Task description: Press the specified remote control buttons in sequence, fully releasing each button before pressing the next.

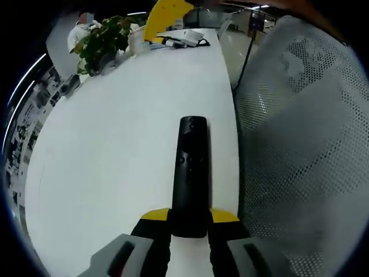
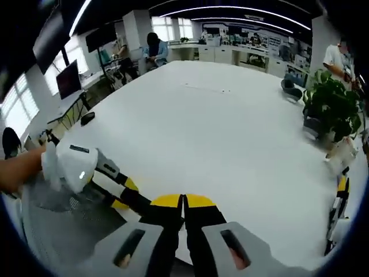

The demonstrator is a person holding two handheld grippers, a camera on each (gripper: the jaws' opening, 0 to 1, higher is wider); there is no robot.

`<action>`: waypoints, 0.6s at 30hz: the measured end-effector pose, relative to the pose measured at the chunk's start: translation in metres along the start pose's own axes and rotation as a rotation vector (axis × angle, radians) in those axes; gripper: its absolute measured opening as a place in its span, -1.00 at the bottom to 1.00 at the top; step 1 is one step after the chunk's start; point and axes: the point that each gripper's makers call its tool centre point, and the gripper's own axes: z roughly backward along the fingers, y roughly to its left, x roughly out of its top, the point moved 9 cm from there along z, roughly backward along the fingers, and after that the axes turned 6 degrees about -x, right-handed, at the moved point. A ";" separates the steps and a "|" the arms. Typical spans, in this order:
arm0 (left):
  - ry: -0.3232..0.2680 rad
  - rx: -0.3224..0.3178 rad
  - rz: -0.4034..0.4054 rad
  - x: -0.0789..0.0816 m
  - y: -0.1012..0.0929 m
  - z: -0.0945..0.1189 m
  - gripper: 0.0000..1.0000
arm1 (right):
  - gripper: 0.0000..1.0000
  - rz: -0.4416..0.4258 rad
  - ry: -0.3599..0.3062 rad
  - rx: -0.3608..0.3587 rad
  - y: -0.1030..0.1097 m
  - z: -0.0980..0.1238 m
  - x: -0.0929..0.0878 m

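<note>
- Black plastic remote control is lying lengthwise between the two jaws of the left tongs, its near end held between the yellow-tipped jaws and its far end pointing away along the white surface.
- The left tongs are clamping narrowly on the remote control; both jaws are touching its sides in the left gripper view.
- The remote control is sitting near the edge of the surface, with its button face turned up. A grey mesh chair back is standing just beside that edge.
- In the left gripper view, a potted plant is standing at the far end of the surface, near a yellow object and a few small items.
- In the right gripper view, the right tongs are closed, their yellow tips touching with nothing between them.
- The right tongs are hovering over the near edge of the surface.
- The left tongs are entering the right gripper view from the left, held by a hand.
- In the same view, the potted plant is standing at the right side of the surface.
</note>
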 end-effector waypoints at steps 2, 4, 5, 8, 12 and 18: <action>0.000 0.000 -0.013 0.000 0.001 0.000 -0.52 | -1.00 -0.009 0.029 0.015 0.000 -0.011 -0.003; 0.001 -0.006 -0.017 0.000 0.001 0.000 -0.52 | -1.00 -0.045 0.101 0.038 0.001 -0.021 -0.009; 0.001 -0.013 -0.015 0.000 0.002 0.000 -0.52 | -1.00 -0.054 0.121 0.038 0.000 -0.025 -0.011; -0.018 -0.037 0.004 -0.002 0.005 0.000 -0.52 | -1.00 -0.097 0.201 0.048 -0.001 -0.033 -0.019; -0.039 -0.050 0.022 -0.004 0.007 -0.001 -0.52 | -1.00 -0.147 0.243 0.089 -0.002 -0.038 -0.029; -0.060 -0.057 0.012 -0.006 0.007 -0.001 -0.52 | -1.00 -0.151 0.342 0.067 -0.006 -0.043 -0.043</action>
